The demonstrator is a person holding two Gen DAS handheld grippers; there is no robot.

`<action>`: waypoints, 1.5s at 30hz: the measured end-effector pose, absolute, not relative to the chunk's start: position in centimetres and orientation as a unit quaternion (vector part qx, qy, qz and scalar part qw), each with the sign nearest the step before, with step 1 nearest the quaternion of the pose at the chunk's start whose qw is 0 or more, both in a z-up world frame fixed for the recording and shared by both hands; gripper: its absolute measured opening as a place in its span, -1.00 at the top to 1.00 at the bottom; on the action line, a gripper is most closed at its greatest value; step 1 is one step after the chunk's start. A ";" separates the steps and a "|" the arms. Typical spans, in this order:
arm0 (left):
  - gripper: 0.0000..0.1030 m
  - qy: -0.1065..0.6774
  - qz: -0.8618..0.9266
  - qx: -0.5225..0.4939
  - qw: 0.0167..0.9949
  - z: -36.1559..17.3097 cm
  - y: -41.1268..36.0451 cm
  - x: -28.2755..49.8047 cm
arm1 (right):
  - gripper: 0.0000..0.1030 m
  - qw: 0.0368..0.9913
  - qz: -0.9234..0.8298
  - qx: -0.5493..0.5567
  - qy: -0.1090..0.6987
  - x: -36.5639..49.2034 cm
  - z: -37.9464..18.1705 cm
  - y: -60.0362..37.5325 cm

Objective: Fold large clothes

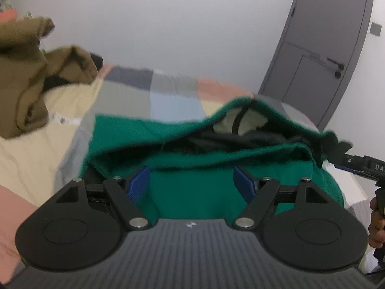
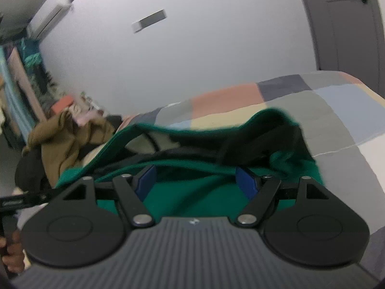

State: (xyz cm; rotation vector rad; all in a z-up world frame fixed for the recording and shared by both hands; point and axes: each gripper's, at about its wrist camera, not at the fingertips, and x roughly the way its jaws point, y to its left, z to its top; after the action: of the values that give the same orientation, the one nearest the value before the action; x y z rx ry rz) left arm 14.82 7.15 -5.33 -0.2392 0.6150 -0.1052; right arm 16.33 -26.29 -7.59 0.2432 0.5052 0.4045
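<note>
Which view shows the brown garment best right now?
The left wrist view: the brown garment lies heaped, large and unobstructed, at the left on the bed. In the right wrist view it is smaller, blurrier, partly behind the green garment.

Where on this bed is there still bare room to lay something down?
Free: the patchwork quilt between the green garment and the wall, and the quilt on the door side of the green garment. Crowded: the brown clothes pile by the wall, and the green garment under the left gripper and the right gripper.

Left tongs (image 1: 191, 184) spread wide; right tongs (image 2: 195, 183) likewise, apparently gripping nothing, views blurred.
</note>
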 end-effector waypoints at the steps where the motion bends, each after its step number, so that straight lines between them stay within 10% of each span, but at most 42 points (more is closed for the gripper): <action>1: -0.56 0.312 -0.051 -0.121 0.941 -5.9 7.2 15.2 | -0.47 0.940 0.205 0.110 0.251 16.2 -7.7 -25.6; 27: -0.56 0.336 -0.036 -0.177 0.924 -7.8 11.4 17.9 | -0.38 0.905 0.158 0.034 0.395 34.3 -11.9 -12.2; 45: -0.53 0.358 -0.022 -0.200 0.912 -9.5 12.3 18.9 | -0.35 0.907 0.248 -0.018 0.339 25.3 -11.4 -9.4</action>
State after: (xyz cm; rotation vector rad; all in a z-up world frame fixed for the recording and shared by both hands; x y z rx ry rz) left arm 18.85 12.31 -9.49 -0.4131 0.7375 -0.0444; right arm 25.31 -9.37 -11.45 -0.0371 0.7001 0.5123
